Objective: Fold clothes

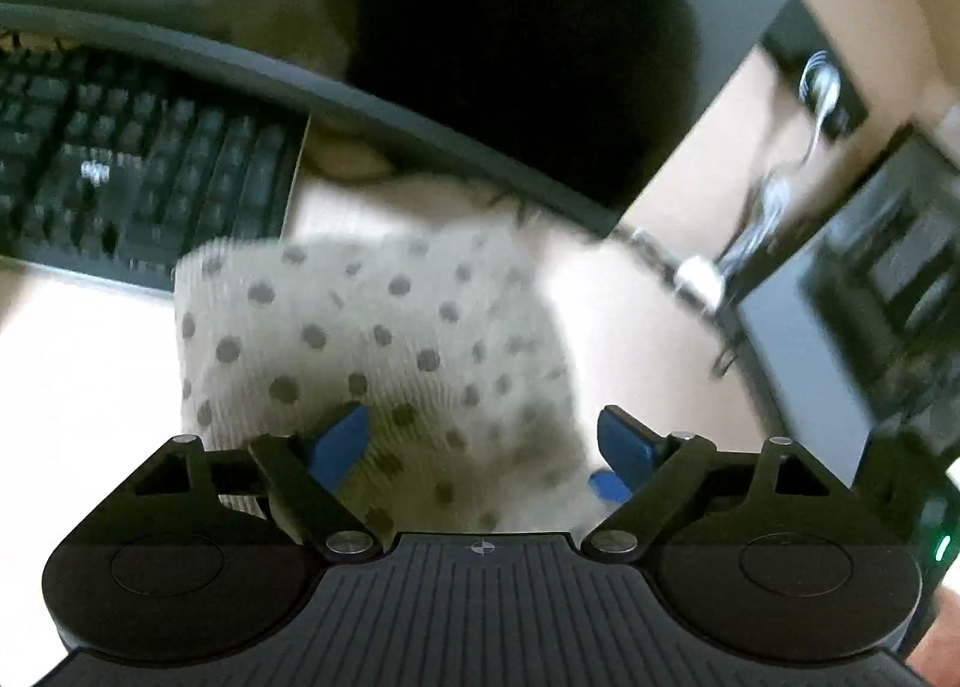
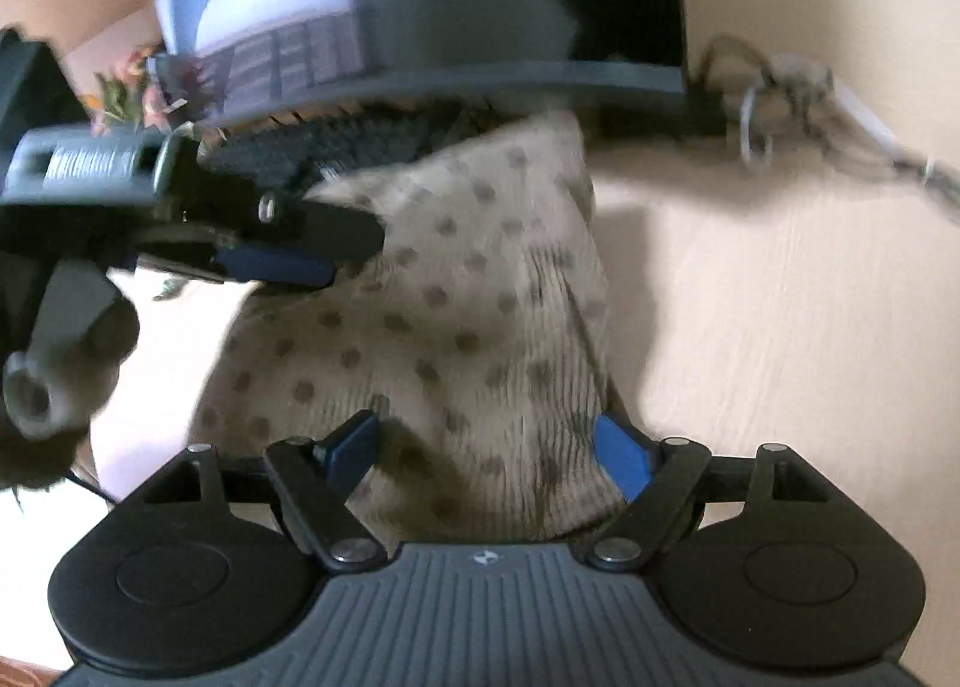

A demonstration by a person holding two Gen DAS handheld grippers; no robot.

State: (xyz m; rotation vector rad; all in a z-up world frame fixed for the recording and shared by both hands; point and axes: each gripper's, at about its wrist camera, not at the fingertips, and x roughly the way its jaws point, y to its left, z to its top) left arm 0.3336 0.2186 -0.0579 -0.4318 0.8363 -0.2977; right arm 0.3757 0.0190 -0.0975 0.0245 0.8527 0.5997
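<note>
1. The polka-dot garment (image 1: 372,339) lies on the pale desk (image 1: 78,387), filling the middle of both wrist views. It already looks like a compact bundle, with a monitor (image 1: 528,57) and a dark keyboard (image 1: 138,159) behind it in the upper part of the frame.
2. The left gripper (image 1: 483,441) has its jaws spread wide at the bottom of its frame. The cloth lies beneath the gap, and neither blue pad presses on it.
3. The right gripper (image 2: 489,447) also stands apart. The cloth's near end runs between its pads; the right pad sits at the fabric's edge without clamping.
4. In the right wrist view the left gripper reaches in from the left edge, its finger just over the cloth's upper left corner.
5. Judged from this, the step in hand is a release between folds, or the approach to a new grasp; blur keeps it uncertain.
6. The next move calls for picking an edge with both claws, closing on it, then carrying it over the bundle evenly.
</note>
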